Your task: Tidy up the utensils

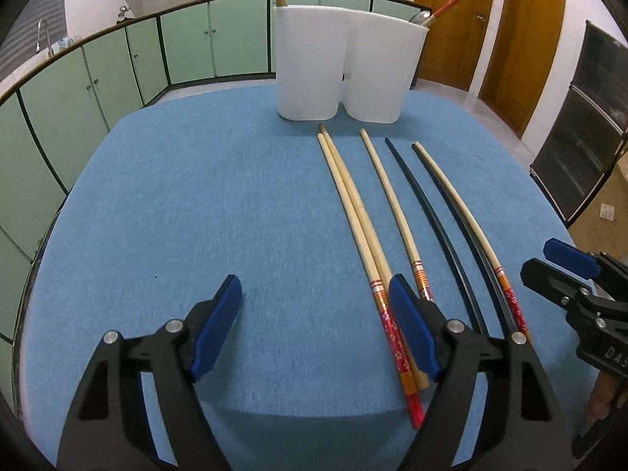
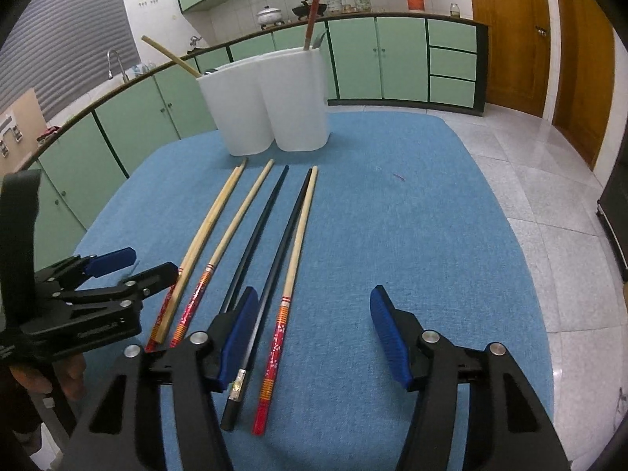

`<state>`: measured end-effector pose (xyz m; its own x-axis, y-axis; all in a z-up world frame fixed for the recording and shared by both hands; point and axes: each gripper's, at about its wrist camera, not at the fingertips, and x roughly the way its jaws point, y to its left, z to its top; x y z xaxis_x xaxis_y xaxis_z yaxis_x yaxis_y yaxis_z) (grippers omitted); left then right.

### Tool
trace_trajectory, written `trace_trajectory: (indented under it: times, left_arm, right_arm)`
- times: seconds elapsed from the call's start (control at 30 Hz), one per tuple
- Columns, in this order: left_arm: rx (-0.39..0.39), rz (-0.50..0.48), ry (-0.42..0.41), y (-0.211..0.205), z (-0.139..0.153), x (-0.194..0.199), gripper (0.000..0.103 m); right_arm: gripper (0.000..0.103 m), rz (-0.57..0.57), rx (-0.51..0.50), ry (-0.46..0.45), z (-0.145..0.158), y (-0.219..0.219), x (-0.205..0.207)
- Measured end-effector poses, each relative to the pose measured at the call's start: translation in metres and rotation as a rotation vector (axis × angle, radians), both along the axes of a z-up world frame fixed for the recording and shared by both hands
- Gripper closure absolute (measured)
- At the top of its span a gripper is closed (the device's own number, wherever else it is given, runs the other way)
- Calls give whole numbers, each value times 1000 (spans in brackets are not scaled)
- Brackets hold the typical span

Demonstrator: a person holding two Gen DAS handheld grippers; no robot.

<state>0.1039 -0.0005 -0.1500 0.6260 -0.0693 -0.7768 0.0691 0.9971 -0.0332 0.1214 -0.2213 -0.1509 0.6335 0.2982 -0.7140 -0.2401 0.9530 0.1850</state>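
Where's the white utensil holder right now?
The white utensil holder stands upright at the far end of the blue table mat, just beyond the tips of the chopsticks, centre-top in the left wrist view.

worktop (image 1: 196, 196): blue cloth | holder (image 1: 345, 62): white | chopsticks (image 1: 353, 212): pale wood, red flowered ends with orange bands | black chopsticks (image 2: 259, 235): plain black | hand-held gripper (image 1: 314, 329) lower frame: black, blue pads | cabinets (image 1: 98, 74) upper left: pale green, dark trim
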Motion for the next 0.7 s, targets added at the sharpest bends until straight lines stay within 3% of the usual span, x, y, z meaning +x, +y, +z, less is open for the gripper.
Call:
trace_trajectory:
  times: [0.37,0.43,0.5,0.53,0.6,0.7]
  left_arm:
    - [21,3,27,-8,-5,7,31]
    - [33,15,24,-8,-4,6,41]
    - [38,23,18,-6,-2,5,65]
    - [42,24,17,-5,-2,5,70]
    - [49,37,16,1,-1,4,92]
    - [34,52,23,12,-1,4,97]
  right_arm:
    - [45,0,-2,-2,0,-1,1]
    - [45,2,1,-3,1,-1,1]
    - [45,8,1,-6,2,0,1]
    - [47,11,1,-8,2,1,1]
    - [51,17,2,-4,1,2,0]
    - [59,23,5,5,0,3,0]
